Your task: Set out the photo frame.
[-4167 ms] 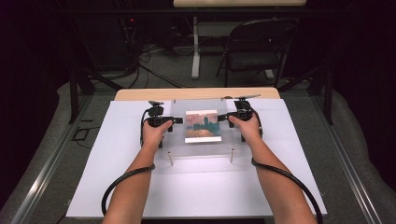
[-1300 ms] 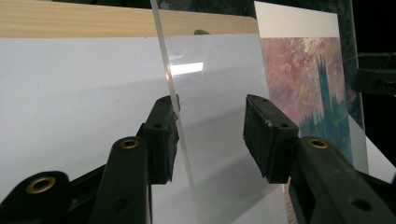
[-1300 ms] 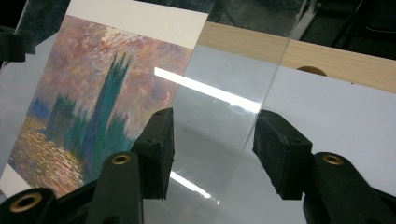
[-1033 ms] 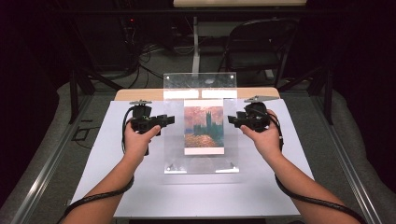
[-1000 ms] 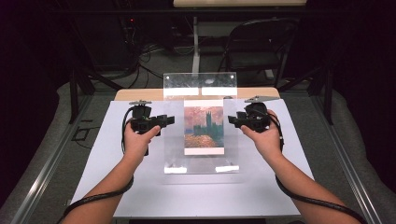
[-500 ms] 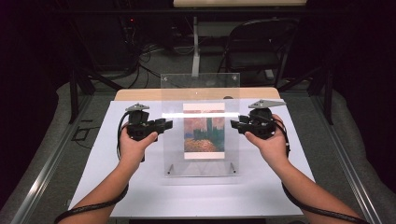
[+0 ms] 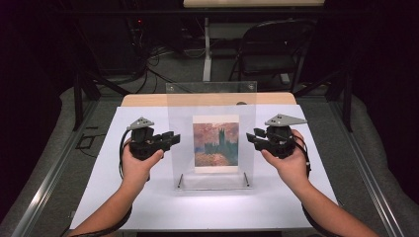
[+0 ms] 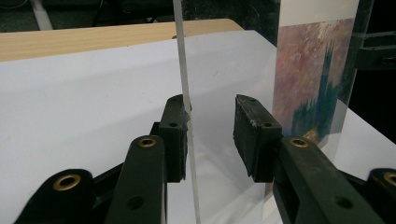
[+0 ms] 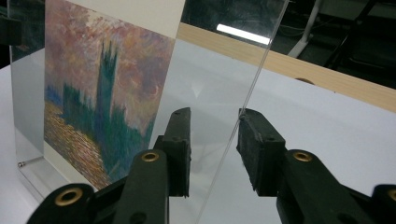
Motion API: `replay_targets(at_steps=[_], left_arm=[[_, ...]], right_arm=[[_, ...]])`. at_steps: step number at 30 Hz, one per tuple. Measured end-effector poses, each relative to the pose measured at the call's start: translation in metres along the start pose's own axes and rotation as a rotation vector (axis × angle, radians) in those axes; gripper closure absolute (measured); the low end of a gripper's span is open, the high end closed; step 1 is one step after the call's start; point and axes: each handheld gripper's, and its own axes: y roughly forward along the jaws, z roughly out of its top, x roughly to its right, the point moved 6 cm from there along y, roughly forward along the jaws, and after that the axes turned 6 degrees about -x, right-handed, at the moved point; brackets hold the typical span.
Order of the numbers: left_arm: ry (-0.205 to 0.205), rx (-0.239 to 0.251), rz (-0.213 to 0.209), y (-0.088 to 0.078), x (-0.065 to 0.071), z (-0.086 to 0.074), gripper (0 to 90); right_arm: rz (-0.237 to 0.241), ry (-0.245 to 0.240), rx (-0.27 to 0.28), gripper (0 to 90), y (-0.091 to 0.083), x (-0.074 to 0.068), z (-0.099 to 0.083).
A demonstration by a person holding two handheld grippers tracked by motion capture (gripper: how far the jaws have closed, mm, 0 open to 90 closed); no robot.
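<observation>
Now I have a hand-held gripper in each hand, one at either side edge of the clear acrylic frame [image 7: 211,136], which stands upright near the middle of the desk [image 7: 99,197]. It is made of two transparent panes with a printed picture [image 7: 216,144] between them, a reddish sky over dark towers and water. Seen from the high view, the frame's lower edge sits toward six o'clock of the picture, with a small metal peg [image 7: 181,178] at each bottom corner, and its top edge reaches toward twelve o'clock, over the far wooden strip of the desk.

My left hand-held gripper [image 7: 170,140] is at nine o'clock of the frame. Its jaws have just been closing, and in the left gripper view the thin edge of one pane [image 8: 185,112] runs up between them, lying against the left pad while the right pad stands off with a gap.

My right hand-held gripper [image 7: 253,137] is at three o'clock of the frame. Its jaws have also just been closing; in the right gripper view a pane edge [image 9: 243,116] passes between them, close against the right pad, with a gap to the left pad. Neither pair is pressing from both sides.
</observation>
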Motion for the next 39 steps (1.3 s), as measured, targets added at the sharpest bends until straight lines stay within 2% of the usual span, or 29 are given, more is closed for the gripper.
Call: replay_targets(at_steps=[5,11,20,23,24,31,39], left_arm=[[0.042,0.021,-0.002,-0.008,0.006,-0.008,66.1],[0.048,0.041,-0.024,-0.015,0.012,-0.016,66.9],[0.096,0.059,-0.041,-0.028,0.025,-0.034,66.8],[0.102,0.063,-0.043,-0.029,0.027,-0.037,66.5],[0.117,0.063,-0.035,-0.031,0.029,-0.040,66.3],[0.113,0.091,-0.033,-0.033,0.031,-0.043,66.0],[0.108,0.086,-0.037,-0.032,0.030,-0.043,65.7]], right_arm=[[0.012,-0.017,0.011,66.9,-0.007,-0.004,-0.005],[0.036,-0.022,0.029,68.6,-0.017,-0.010,-0.012],[0.080,-0.030,0.048,68.8,-0.032,-0.020,-0.026],[0.095,-0.024,0.055,69.0,-0.036,-0.023,-0.031],[0.099,-0.024,0.056,69.1,-0.037,-0.024,-0.032],[0.116,-0.008,0.087,67.7,-0.042,-0.028,-0.037],[0.136,0.010,0.089,67.2,-0.038,-0.025,-0.035]])
